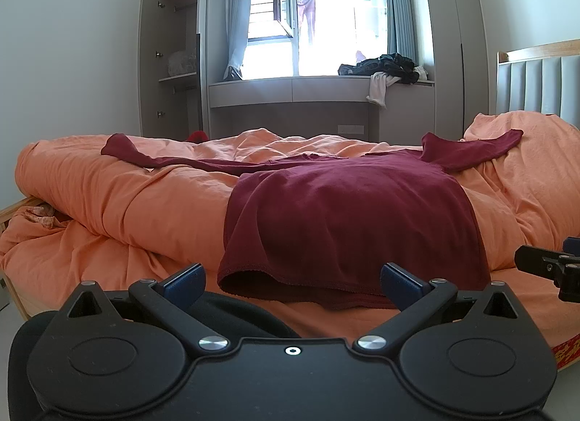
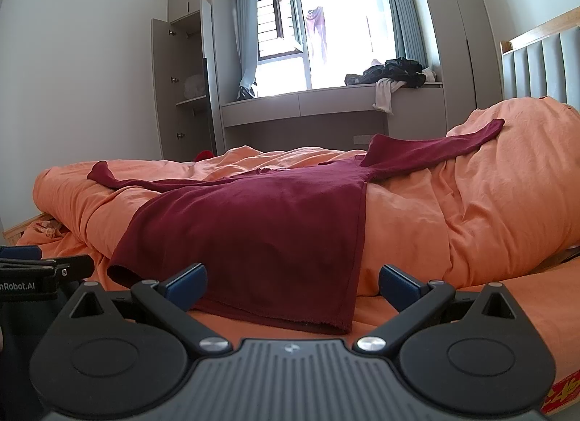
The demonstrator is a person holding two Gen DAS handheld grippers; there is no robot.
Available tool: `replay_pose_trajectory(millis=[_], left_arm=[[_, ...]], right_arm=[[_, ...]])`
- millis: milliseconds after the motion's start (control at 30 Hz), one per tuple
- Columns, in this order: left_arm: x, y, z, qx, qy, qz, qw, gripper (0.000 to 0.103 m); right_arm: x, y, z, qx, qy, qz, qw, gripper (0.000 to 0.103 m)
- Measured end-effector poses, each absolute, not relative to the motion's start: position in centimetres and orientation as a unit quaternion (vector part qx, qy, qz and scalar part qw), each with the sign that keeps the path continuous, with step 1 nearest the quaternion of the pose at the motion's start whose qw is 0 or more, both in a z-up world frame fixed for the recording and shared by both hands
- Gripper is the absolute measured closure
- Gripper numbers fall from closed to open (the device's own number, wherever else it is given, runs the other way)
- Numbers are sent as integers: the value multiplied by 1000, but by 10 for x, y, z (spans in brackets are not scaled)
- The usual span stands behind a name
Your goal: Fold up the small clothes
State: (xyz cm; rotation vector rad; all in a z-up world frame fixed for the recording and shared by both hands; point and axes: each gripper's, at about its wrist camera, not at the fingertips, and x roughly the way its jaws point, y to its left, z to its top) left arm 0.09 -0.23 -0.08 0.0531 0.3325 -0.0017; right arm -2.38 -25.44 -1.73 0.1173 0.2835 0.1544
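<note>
While both tools, left [image 1: 291, 281] and right [image 2: 293, 281], gape wide, shirt [image 1: 348, 218] lies hem-near, collar toward window [image 1: 337, 18], sleeves outspread.

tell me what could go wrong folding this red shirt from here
The maroon shirt lies on a lumpy orange duvet, so folds may come out crooked. Its sleeves spread far apart, hard to gather evenly. The left gripper and right gripper, jaws open near the hem, might pinch duvet too.
</note>
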Motion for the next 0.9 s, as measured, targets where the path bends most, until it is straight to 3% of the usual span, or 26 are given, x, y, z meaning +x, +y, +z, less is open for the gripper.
replay_pose_trajectory(millis=[900], left_arm=[[1,-2,-1,27,166,-1,986,0]], right_arm=[[-22,-254,-21,59,142,77,985,0]])
